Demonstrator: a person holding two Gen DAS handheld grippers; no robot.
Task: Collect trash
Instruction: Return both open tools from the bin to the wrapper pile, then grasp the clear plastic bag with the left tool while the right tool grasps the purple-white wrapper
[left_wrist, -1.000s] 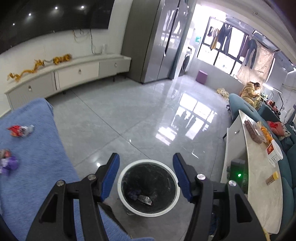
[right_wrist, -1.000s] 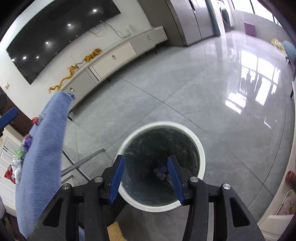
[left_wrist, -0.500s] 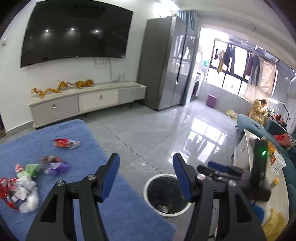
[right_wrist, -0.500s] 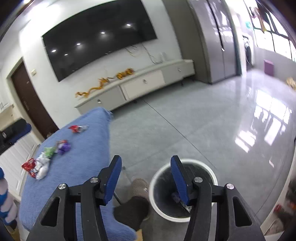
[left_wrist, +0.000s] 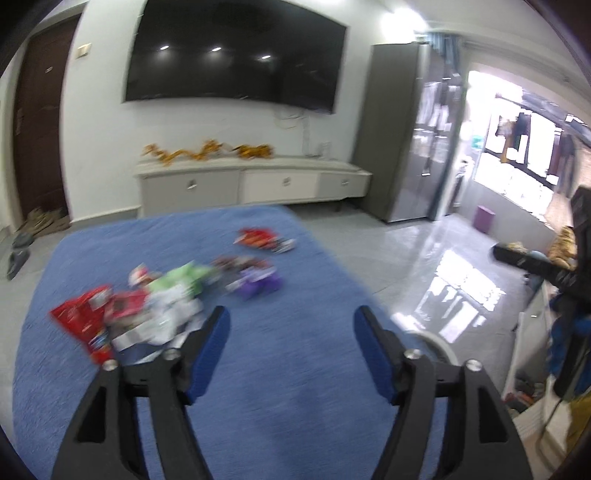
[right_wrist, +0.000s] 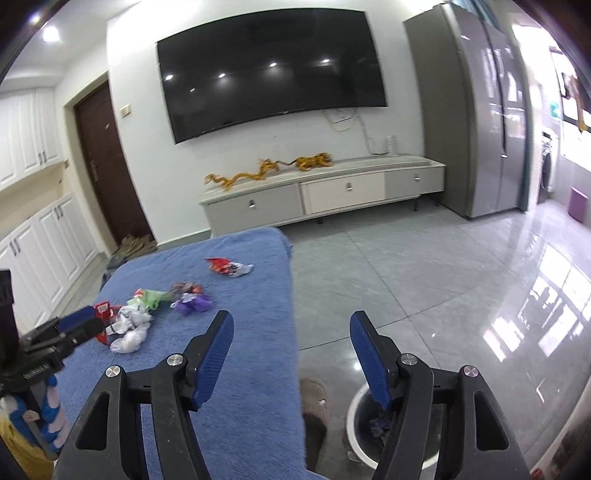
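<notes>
- Left gripper (left_wrist: 291, 328) angled down over the blue cloth (left_wrist: 280, 387), jaws opening with nothing between them; the right gripper (right_wrist: 291, 334) likewise.
- Near and left lies the wrapper pile (left_wrist: 147, 310), a purple wrapper (right_wrist: 192, 303) beside it and a red wrapper (right_wrist: 227, 266) farther off.
- Likely light, crinkly and slippery: pinch a bunched fold.
- Bin (right_wrist: 364, 424) stands near right, on the floor.

I'm in a home living room: a big wall-mounted television (right_wrist: 273, 70) above a long low cabinet (right_wrist: 325, 195), a tall grey fridge (right_wrist: 476, 110), glossy floor tiles (right_wrist: 424, 280), and laundry (left_wrist: 517, 136) hanging at the balcony window.
</notes>
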